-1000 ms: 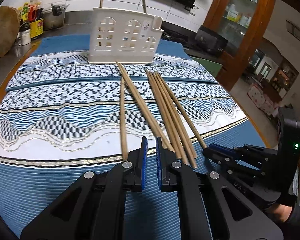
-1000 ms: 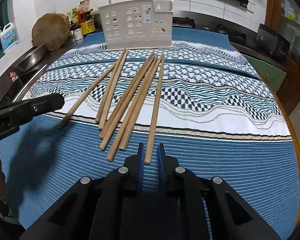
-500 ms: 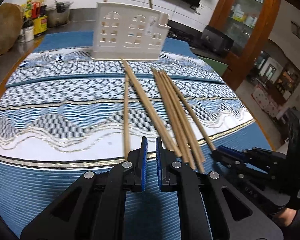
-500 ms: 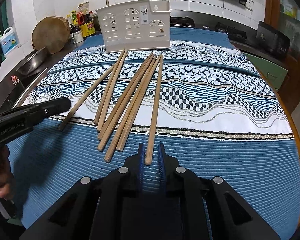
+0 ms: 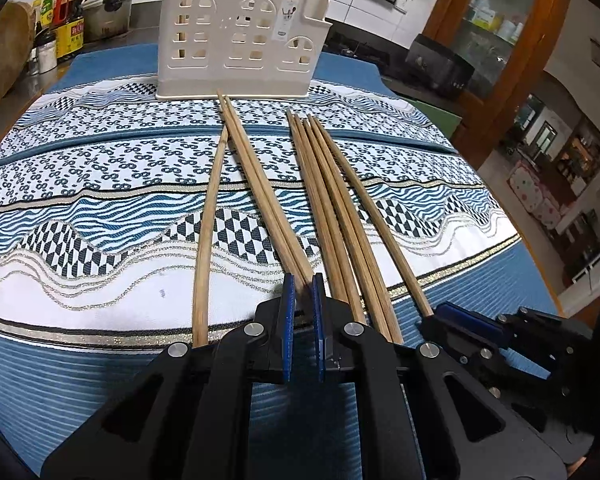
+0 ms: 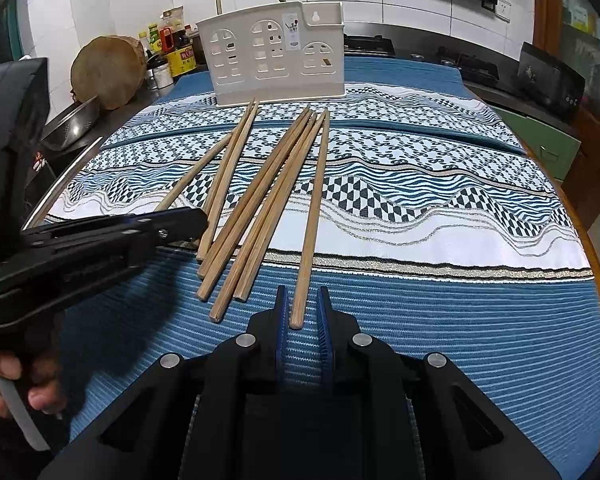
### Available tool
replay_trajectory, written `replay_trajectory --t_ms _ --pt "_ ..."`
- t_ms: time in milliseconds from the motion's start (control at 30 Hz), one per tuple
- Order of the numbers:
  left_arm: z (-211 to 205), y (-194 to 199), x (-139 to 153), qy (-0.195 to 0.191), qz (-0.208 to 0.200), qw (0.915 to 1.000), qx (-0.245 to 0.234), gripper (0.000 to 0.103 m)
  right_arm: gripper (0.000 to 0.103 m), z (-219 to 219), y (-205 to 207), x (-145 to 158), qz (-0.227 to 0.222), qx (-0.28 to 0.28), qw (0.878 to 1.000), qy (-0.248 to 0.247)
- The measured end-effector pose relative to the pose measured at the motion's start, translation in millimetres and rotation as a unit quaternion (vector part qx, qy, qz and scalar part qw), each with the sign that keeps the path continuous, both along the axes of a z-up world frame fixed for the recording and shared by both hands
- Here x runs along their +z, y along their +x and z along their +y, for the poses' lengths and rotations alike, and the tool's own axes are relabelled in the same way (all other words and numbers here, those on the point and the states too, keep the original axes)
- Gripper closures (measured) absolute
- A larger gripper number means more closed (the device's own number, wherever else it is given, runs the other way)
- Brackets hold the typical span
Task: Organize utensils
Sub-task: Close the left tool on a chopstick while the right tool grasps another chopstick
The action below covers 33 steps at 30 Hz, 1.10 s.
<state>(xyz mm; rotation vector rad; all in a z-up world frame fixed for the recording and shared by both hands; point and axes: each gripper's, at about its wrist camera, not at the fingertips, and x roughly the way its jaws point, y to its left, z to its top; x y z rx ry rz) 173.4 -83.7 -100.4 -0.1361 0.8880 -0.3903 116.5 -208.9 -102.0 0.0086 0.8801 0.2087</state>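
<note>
Several wooden chopsticks (image 5: 328,204) lie fanned on the patterned blue-and-white cloth, tips toward a white house-shaped utensil holder (image 5: 236,44) at the far end. My left gripper (image 5: 302,284) has its jaws slightly apart around the near ends of two chopsticks (image 5: 260,184). My right gripper (image 6: 303,300) is slightly open, and the near end of the rightmost chopstick (image 6: 314,208) lies between its fingers. The holder also shows in the right wrist view (image 6: 276,56). Each gripper appears in the other's view, left (image 6: 188,224) and right (image 5: 448,316).
Sauce bottles (image 6: 172,48), a round wooden block (image 6: 108,72) and a metal bowl (image 6: 72,124) stand at the far left. A wooden cabinet (image 5: 496,24) and a black appliance (image 5: 440,64) stand at the right. The cloth's near part is plain blue stripes.
My left gripper has moved forward and right, over the near ends of the two middle-left chopsticks. My right gripper has crept forward and its jaws have widened slightly around the rightmost chopstick's end.
</note>
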Motion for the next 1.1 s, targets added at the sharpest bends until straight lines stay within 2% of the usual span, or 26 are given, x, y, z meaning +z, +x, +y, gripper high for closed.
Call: replay_trajectory --t_ms 233,400,667,833,967,1100 --pt "3 1 -1 0.026 -0.002 0.9995 0.020 0.092 0.088 0 0 0 -0.001 0.001 1.000 0.001" --pt "-7 1 0 0.065 -0.008 0.9973 0.034 0.092 0.088 -1 -1 0 -0.002 -0.001 1.000 0.005" --pt "-11 12 0 0.072 -0.008 0.9956 0.060 0.092 0.086 0 2 1 0.001 -0.006 1.000 0.017" --pt "-13 17 1 0.077 -0.009 0.9957 0.049 0.092 0.082 5 9 1 -0.002 -0.006 1.000 0.009" --pt "-7 21 0 0.057 -0.002 0.9975 0.042 0.096 0.083 6 14 0 -0.002 -0.006 1.000 0.003" --pt "-11 29 0 0.069 0.002 0.9969 0.037 0.096 0.083 5 16 1 0.001 -0.005 1.000 0.003"
